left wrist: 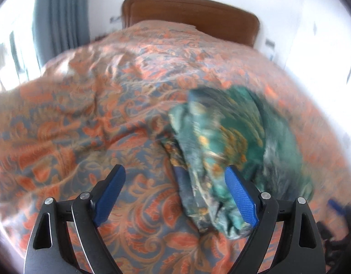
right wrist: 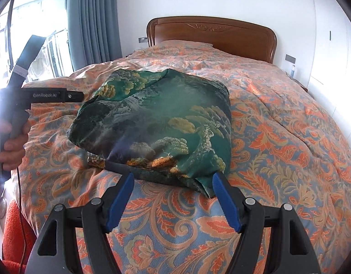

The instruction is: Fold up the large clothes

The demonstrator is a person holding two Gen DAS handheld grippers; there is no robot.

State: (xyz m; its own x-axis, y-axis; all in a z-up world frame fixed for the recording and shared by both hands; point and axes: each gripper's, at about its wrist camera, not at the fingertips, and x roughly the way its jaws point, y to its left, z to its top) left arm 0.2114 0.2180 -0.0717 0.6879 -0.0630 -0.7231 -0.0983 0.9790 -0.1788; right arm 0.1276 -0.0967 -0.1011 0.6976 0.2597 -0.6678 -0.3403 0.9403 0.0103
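**Operator:** Where did the garment lie, and what state were the tools in?

**Technician:** The green printed garment lay folded into a compact bundle on the patterned bedspread, near the foot of the bed. The right gripper stood released, jaws apart at the bundle's near edge, nothing clamped. The left gripper was also released and empty.

**Operator:** Handling properties?

**Technician:** Judged light, soft and slippery; layers would slide apart. Best taken at 2 corners of the near folded edge.

**Operator:** View differences?

**Technician:** The right wrist view was sharp and showed the person's hand holding the left tool, plus the headboard carving. The left wrist view was blurred, with the garment off to its right.
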